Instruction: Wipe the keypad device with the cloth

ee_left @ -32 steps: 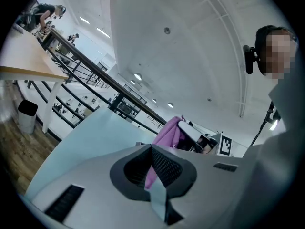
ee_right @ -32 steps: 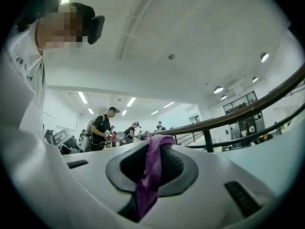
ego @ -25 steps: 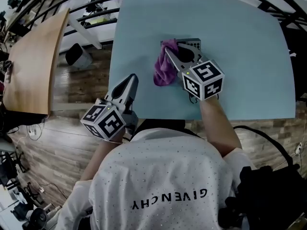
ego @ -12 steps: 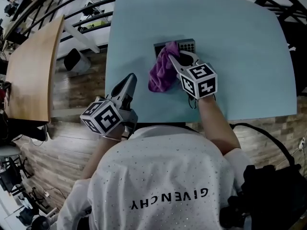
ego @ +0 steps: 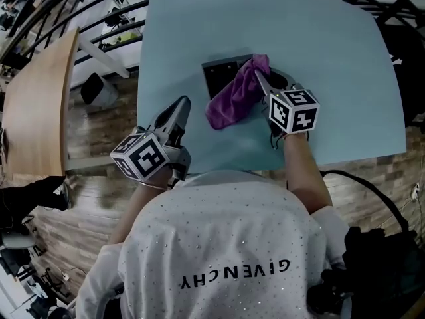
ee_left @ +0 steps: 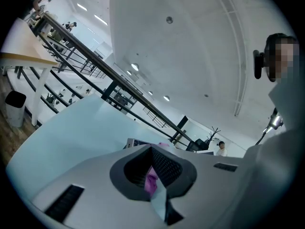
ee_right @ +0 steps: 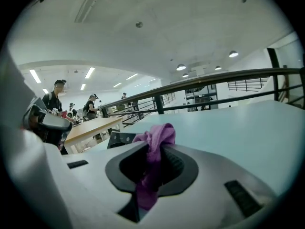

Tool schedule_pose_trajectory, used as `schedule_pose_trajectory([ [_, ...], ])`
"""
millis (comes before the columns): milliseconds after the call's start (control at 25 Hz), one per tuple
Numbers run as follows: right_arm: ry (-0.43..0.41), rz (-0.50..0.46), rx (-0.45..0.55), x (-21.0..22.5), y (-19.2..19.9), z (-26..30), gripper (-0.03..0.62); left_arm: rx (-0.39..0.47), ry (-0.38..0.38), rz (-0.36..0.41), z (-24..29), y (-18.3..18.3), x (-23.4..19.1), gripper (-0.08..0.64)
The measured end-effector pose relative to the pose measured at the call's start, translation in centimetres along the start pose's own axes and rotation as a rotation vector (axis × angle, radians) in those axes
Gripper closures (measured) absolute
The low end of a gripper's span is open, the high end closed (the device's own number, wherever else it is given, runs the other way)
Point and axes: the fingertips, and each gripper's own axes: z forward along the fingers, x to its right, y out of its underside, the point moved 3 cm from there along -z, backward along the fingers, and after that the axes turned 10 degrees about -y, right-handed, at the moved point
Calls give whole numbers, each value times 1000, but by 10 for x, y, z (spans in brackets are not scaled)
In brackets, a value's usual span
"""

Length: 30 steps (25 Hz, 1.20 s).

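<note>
Right claw (ego: 261, 77) pinches cloth (ego: 232, 102), which trails left of it over keypad (ego: 218, 78). Drag low, press flat. Left claw (ego: 180, 108) closed, empty.

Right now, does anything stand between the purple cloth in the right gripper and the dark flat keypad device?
Nothing visible does. The purple cloth, held by the right gripper, hangs at the dark flat keypad device's right edge.

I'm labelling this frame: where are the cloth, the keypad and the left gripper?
cloth (ego: 234, 100): head view, middle of the purple bunch.
keypad (ego: 218, 78): head view, bare left part.
left gripper (ego: 182, 106): head view, between its fingertips.
</note>
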Motion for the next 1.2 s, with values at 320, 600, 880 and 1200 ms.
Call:
schedule_pose_trajectory([
  [320,17,81,26,4,-1,-12,549,28,-20,5,-3,-10,-3,558],
  [600,-269,106,48,-68,-22,23,549,82,-31,-9,-12,-23,-12,560],
  [880,-403,1,-168,-128,21,61,549,81,-19,-8,-11,-21,-13,559],
  [1200,-279,51,-168,-80,23,46,549,83,-38,-14,-11,-21,-20,559],
])
